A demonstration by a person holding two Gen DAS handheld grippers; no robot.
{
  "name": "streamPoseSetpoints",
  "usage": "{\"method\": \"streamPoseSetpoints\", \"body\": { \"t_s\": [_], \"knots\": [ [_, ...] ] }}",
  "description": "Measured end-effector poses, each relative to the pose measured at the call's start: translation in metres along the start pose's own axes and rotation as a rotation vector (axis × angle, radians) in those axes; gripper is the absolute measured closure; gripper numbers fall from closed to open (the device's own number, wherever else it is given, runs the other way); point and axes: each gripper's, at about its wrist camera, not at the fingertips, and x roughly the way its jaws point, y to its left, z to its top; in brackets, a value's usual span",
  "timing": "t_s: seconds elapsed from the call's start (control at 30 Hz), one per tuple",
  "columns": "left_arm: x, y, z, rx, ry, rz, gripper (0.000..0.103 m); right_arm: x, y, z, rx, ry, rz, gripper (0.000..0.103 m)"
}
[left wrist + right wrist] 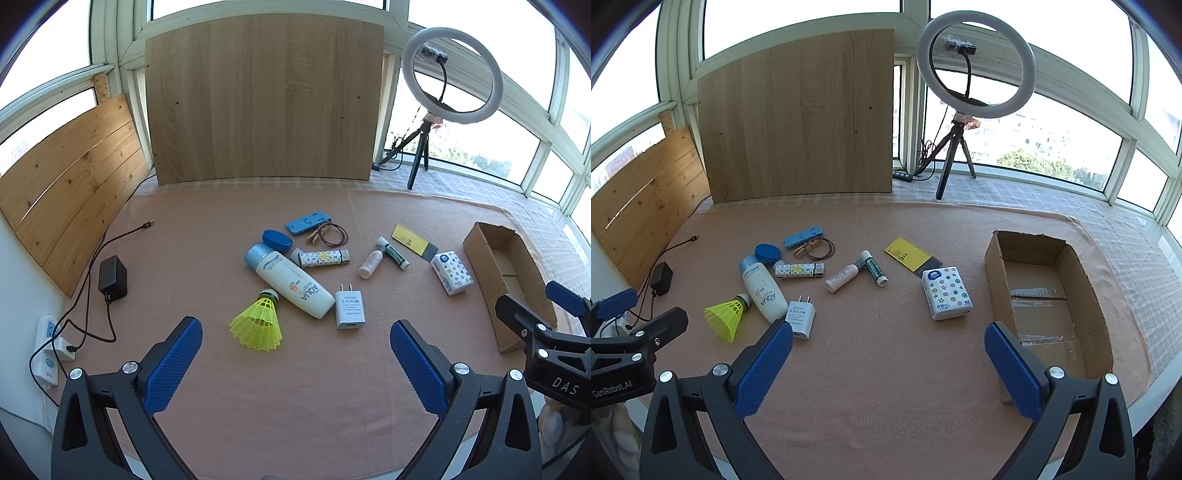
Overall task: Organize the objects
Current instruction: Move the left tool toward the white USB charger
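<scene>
Barely begun — cardboard box (1049,295) empty at right; tissue pack (947,293), sunscreen bottle (762,288), shuttlecock (726,314), charger plug (801,317) scattered on the mat. Left gripper (295,354), right gripper (888,354) — spread wide, holding nothing.

You are in a glazed balcony or sunroom of a flat, set up as a makeshift recording corner; window frames (1082,92) wrap round from nine o'clock to three, with trees and apartment blocks outside; a ring light (975,64) on a small tripod stands at one o'clock; loose wooden boards (798,118) lean against the glass at twelve and ten o'clock; a pink blanket (886,369) covers the work surface, over a checked cloth (1052,199); a power strip (46,347) and black adapter (112,278) lie at nine o'clock; household oddments and a cardboard box (1082,266) sit around.
</scene>
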Motion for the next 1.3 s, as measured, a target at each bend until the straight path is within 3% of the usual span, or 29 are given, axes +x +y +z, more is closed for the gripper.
{"method": "streamPoseSetpoints", "body": {
  "t_s": [1.3],
  "knots": [
    [0.010, -0.001, 0.004, 0.006, 0.006, -0.008, 0.000, 0.009, 0.002, 0.005, 0.014, 0.030, 0.007, 0.000]
  ]
}}
